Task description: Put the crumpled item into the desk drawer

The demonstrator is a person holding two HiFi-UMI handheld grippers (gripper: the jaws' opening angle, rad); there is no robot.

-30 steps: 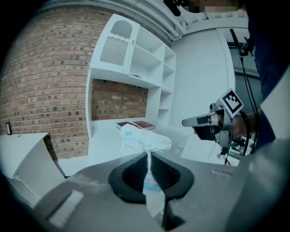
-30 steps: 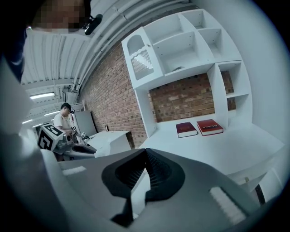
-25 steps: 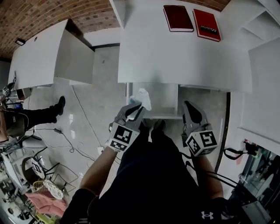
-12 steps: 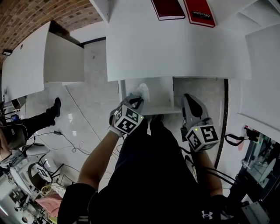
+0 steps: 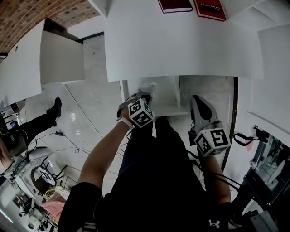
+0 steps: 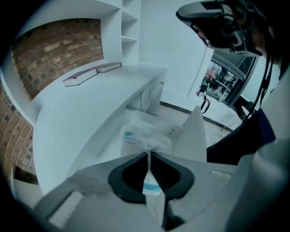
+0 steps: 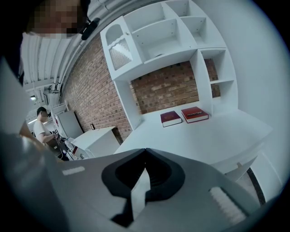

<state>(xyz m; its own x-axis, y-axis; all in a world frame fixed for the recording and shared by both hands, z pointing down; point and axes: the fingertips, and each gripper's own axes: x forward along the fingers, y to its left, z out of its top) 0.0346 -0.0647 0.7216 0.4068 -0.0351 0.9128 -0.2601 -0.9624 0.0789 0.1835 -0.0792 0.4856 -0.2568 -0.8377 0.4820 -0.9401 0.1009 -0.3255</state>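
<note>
The crumpled item (image 5: 150, 89) is a white plastic wrapper with blue print (image 6: 141, 137). My left gripper (image 5: 144, 95) is shut on it and holds it over the open white desk drawer (image 5: 168, 94), just below the desk's front edge. In the left gripper view the wrapper bulges out past the closed tips of the left gripper (image 6: 148, 154), with the drawer's wall (image 6: 194, 134) to its right. My right gripper (image 5: 196, 99) is shut with nothing in it beside the drawer's right corner. Seen from its own camera, the right gripper (image 7: 145, 151) points over the desk top (image 7: 206, 138).
Two red books (image 5: 174, 5) (image 5: 210, 9) lie at the back of the white desk (image 5: 181, 45); they also show as books (image 7: 171, 118) (image 7: 195, 114) under the shelf unit (image 7: 163, 41). A second white cabinet (image 5: 27, 59) stands left. Cables (image 5: 72, 145) cross the floor; another person's foot (image 5: 53, 108) is at left.
The left gripper carried the wrapper forward, from in front of the drawer to over it near the desk edge. The right gripper stayed beside the drawer.
</note>
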